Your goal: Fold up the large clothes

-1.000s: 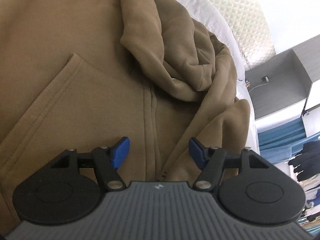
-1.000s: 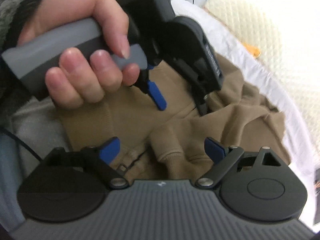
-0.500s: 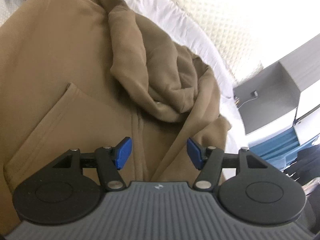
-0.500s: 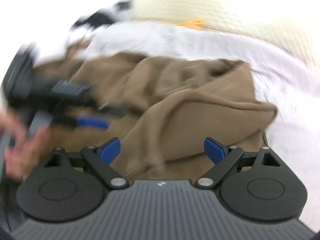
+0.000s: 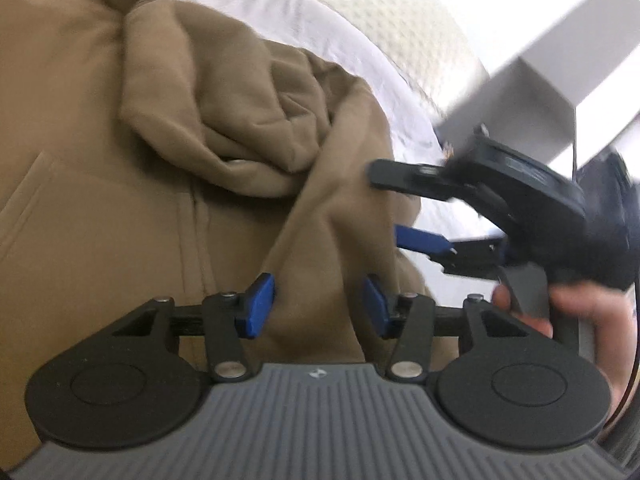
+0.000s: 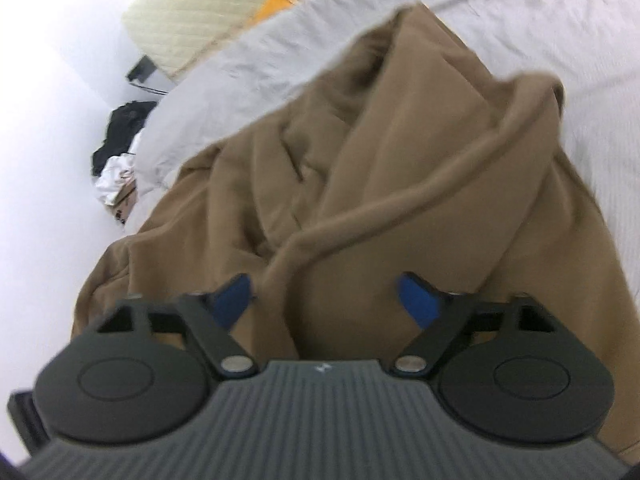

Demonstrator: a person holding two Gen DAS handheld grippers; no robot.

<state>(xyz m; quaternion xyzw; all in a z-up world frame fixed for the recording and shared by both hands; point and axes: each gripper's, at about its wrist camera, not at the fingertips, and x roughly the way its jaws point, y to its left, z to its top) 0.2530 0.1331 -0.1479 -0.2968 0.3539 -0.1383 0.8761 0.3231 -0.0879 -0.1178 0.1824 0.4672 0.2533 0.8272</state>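
Looking along your left gripper (image 5: 318, 306), you have the brown hoodie (image 5: 120, 152) spread over the white bed (image 5: 304, 20), its pocket seam at the left of the view and its bunched hood (image 5: 240, 120) heaped just right of the centre seam. A raised fold of hoodie cloth stands between the blue pads (image 5: 256, 306); the jaws are closing, yet the pads do not clearly press the fold, though the left one looks to brush it. Further right, your right gripper (image 5: 394, 208) reaches in from the bed's edge with its jaws apart and closing, one finger above and one below the hoodie's outer edge, a hand (image 5: 576, 320) on its grey handle. A grey shelf (image 5: 532, 92) stands beyond the bed. In the right wrist view, dark and white clothes (image 6: 120, 152) lie off the bed's left edge, a cream mattress (image 6: 188, 24) shows beyond, and the hoodie (image 6: 400, 184) lies crumpled toward that side of the bed. The right gripper (image 6: 326, 300) hangs over a thick rolled fold, pads wide of it; the blur hides any contact.
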